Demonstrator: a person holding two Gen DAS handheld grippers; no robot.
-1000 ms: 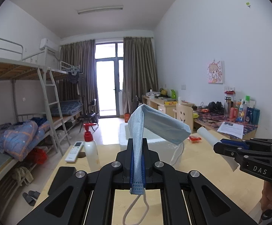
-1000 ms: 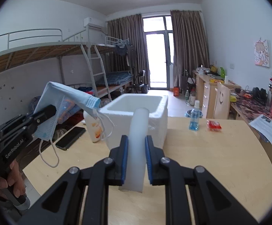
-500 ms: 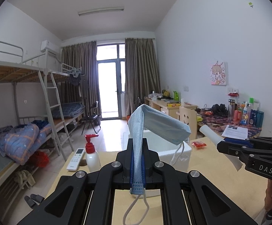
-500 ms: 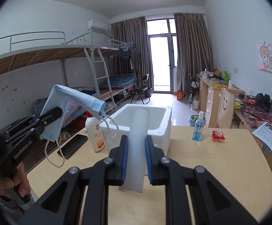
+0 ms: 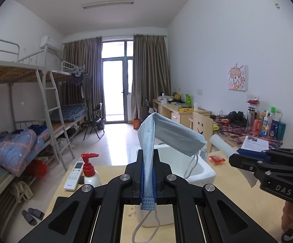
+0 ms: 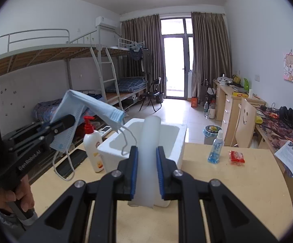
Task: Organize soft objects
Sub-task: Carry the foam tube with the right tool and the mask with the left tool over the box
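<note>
My left gripper (image 5: 148, 162) is shut on a light blue face mask (image 5: 172, 135), which folds over to the right with its ear loops hanging. In the right wrist view the same mask (image 6: 89, 105) hangs from the left gripper (image 6: 68, 121) at the left, above the table. My right gripper (image 6: 146, 162) is shut on a white foam tube (image 6: 149, 141) that stands up between its blue pads. A white foam box (image 6: 172, 139) sits open on the wooden table (image 6: 237, 182) just beyond both grippers. In the left wrist view the right gripper (image 5: 241, 158) appears at the right, holding the tube (image 5: 221, 143).
On the table stand a lotion pump bottle (image 6: 92, 145) with a red top, a dark phone (image 6: 69, 162), a remote (image 5: 73, 174), a blue spray bottle (image 6: 215, 147) and a red packet (image 6: 236, 157). A paper sheet (image 6: 292, 158) lies at the right edge. Bunk beds line the left wall.
Both grippers have drawn back and risen a little from the foam box, which now looks smaller and further away. Mask and tube stay gripped as before.
</note>
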